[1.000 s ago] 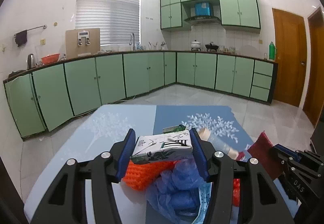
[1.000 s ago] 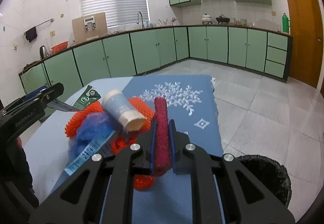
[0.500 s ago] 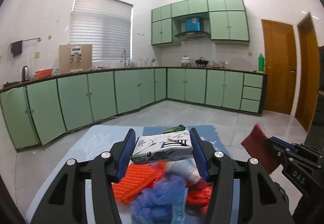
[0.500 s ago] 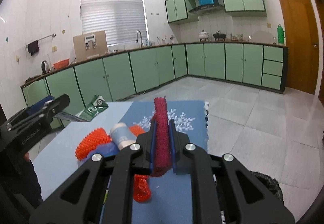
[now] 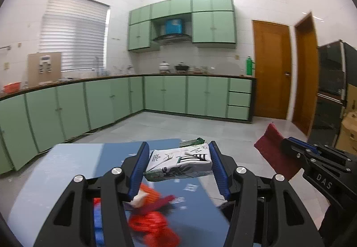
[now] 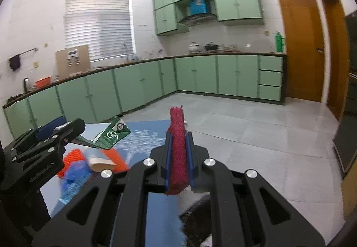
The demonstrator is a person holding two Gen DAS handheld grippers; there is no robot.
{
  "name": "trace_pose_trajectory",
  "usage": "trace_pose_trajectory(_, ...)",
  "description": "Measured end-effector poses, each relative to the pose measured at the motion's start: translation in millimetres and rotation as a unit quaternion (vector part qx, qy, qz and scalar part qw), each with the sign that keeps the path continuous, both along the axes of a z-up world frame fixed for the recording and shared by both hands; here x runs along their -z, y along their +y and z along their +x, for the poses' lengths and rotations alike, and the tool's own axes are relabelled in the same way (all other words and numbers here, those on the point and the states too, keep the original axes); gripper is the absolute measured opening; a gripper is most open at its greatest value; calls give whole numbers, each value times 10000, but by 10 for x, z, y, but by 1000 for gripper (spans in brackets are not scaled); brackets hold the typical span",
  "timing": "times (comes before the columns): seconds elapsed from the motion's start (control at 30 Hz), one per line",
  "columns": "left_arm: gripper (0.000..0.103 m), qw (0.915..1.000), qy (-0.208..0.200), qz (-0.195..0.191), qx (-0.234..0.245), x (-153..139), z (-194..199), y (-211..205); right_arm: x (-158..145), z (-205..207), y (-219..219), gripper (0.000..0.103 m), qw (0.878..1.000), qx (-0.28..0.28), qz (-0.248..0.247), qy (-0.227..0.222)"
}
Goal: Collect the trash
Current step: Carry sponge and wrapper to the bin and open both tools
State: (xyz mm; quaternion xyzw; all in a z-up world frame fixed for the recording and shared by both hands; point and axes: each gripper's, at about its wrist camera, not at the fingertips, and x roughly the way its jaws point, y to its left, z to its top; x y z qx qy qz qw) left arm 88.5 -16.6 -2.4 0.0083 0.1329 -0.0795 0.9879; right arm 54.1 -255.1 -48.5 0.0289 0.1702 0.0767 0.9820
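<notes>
The left gripper [image 5: 178, 165] is clamping a white-and-green paper carton [image 5: 178, 161] above the blue table [image 5: 73, 157]. The right gripper [image 6: 178, 155] is pinching a dark red fuzzy cloth [image 6: 177, 148], upright, beside it.

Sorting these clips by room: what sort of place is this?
A home kitchen, most likely: green base cabinets under a long counter, a range hood between the wall cupboards, and pots on the counter.

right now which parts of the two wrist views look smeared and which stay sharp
Left wrist view: the white and green printed carton between the left gripper pads is sharp, while the orange mesh trash below is streaked. Right wrist view: the dark red fuzzy cloth strip in the right gripper is crisp; the blue patterned tabletop blurs.
</notes>
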Motion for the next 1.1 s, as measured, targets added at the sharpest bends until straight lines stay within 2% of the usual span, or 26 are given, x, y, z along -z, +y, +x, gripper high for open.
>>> trace_pose_trajectory(0.2, 54, 9986, 189, -34, 488, 160, 92, -454, 146, -48, -417, 11, 9987, 483, -62, 131)
trace_pose_trajectory(0.57, 54, 9903, 750, -86, 1169, 587, 330, -1027, 663, -39, -963, 11, 9917, 1133, -11, 602)
trace_pose_trajectory(0.93, 54, 9838, 1091, 137, 1415, 868, 555, -1414, 1060, 177, -1174, 12, 9851, 1392, 64, 1004)
trace_pose_trajectory(1.0, 55, 9820, 1172, 128, 1478, 885, 588, -1454, 1108, 196, -1202, 15, 9841, 1434, 69, 1044)
trace_pose_trajectory(1.03, 55, 9807, 1225, 90, 1518, 894, 600, -1453, 1139, 205, -1215, 24, 9833, 1459, 67, 1084)
trace_pose_trajectory(1.1, 72, 9799, 1250, -40, 1554, 888, 611, -1432, 1170, 217, -1242, 37, 9823, 1502, 73, 1113)
